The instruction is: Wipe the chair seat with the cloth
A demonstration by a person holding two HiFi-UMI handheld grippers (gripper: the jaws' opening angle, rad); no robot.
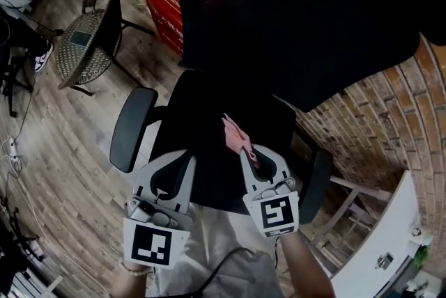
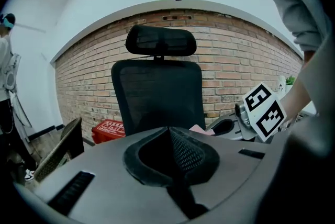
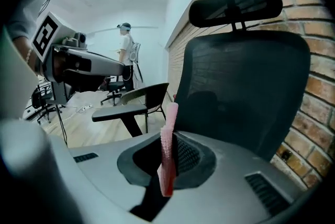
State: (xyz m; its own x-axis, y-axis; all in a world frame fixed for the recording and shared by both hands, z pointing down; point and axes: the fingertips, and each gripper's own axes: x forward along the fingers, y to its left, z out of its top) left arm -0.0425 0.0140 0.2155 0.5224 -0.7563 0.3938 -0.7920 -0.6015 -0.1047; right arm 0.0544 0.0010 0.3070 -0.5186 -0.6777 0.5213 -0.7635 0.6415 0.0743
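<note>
pinching the pink cloth [image 3: 167,160] edge-on in the closed right gripper [image 1: 245,156] over the middle of the black chair seat [image 1: 198,115], left gripper [image 1: 187,163] closed on nothing at its 9 o'clock, best lowered flat, then swept toward 12 o'clock.

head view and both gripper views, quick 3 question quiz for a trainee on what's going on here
1. Multiple choice: which gripper holds the pink cloth? A the left, B the right, C neither.
2. True or false: the left gripper has its jaws together with nothing between them.
3. Fill the blank: the wall behind the chair is built of ____.

Key: 1 B, the right gripper is shut on the cloth. 2 true. 3 brick.
</note>
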